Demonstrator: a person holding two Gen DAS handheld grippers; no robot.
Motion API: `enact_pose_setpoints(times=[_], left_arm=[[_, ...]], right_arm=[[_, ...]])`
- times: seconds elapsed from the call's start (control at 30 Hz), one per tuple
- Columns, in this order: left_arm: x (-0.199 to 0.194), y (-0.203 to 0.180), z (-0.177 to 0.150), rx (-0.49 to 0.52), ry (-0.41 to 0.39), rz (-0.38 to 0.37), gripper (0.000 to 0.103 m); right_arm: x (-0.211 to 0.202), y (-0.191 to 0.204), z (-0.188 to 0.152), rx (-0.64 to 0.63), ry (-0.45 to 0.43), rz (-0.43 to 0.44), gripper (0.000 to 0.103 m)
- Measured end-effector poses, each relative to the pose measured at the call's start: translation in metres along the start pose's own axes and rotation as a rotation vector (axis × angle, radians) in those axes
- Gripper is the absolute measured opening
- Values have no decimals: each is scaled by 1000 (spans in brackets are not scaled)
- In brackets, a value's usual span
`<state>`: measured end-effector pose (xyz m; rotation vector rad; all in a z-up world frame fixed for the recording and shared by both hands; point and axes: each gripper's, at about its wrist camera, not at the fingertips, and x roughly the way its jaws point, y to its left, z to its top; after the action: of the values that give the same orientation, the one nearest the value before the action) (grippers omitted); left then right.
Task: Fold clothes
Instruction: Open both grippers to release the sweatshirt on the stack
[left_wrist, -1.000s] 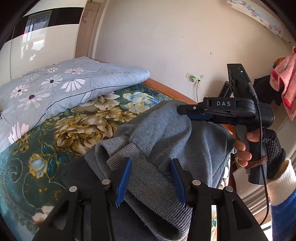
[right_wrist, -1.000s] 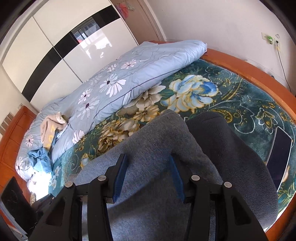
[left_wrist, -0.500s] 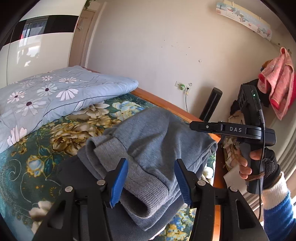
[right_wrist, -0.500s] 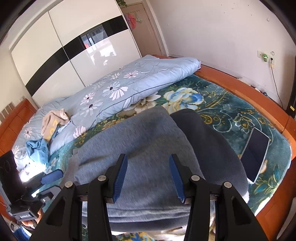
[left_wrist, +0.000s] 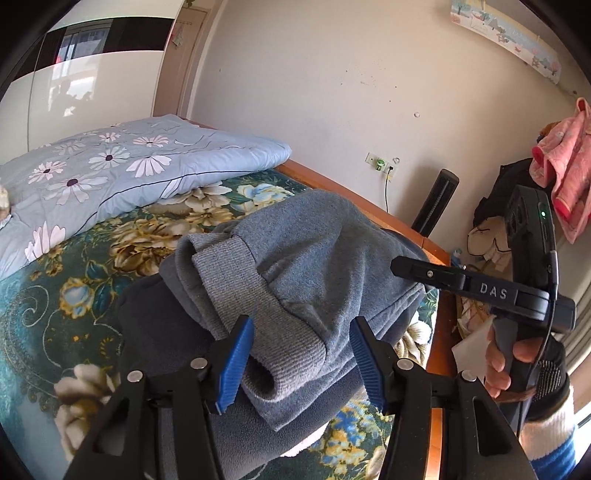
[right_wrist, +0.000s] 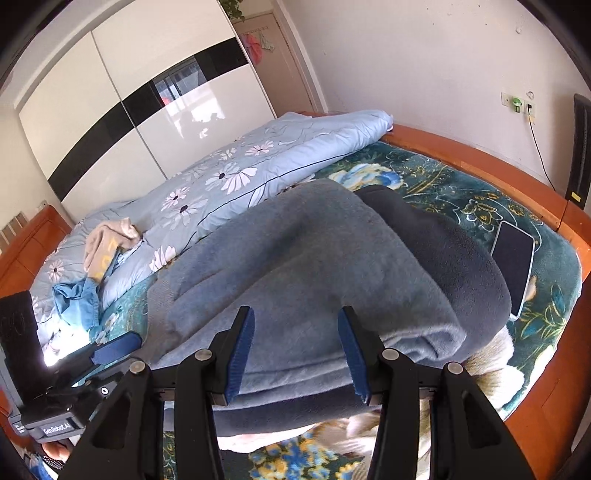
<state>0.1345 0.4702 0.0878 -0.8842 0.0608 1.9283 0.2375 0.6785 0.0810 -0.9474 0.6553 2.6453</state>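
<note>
A folded blue-grey sweater with a ribbed hem lies on top of a darker grey folded garment at the bed's near corner. It also shows in the right wrist view, with the dark garment under and to its right. My left gripper is open, just short of the sweater's ribbed end, holding nothing. My right gripper is open over the sweater's near edge, empty. The right gripper also shows in the left wrist view, and the left gripper in the right wrist view.
A green floral bedspread covers the bed, with a light blue flowered quilt along the far side. A phone lies right of the garments. Loose clothes sit on the quilt. The wooden bed frame edges the bed.
Both grippers have drawn back from the sweater, which now lies folded on the dark garment. The right gripper has moved off the sweater's right side and lower.
</note>
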Motion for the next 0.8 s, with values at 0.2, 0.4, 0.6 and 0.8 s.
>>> enact_pose_setpoints(times=[0.2, 0.4, 0.6, 0.8], left_arm=[[-11, 4, -31, -16, 2, 42, 65], [-4, 17, -59, -37, 38, 91, 73], [-2, 23, -78, -36, 56, 115, 87], [-6, 21, -93, -20, 49, 125, 100]], right_arm=[[3, 18, -56, 3, 7, 11, 49], [8, 31, -97, -21, 14, -34, 53], [16, 37, -116, 20, 23, -80, 63], [23, 43, -132, 4, 52, -118, 65]])
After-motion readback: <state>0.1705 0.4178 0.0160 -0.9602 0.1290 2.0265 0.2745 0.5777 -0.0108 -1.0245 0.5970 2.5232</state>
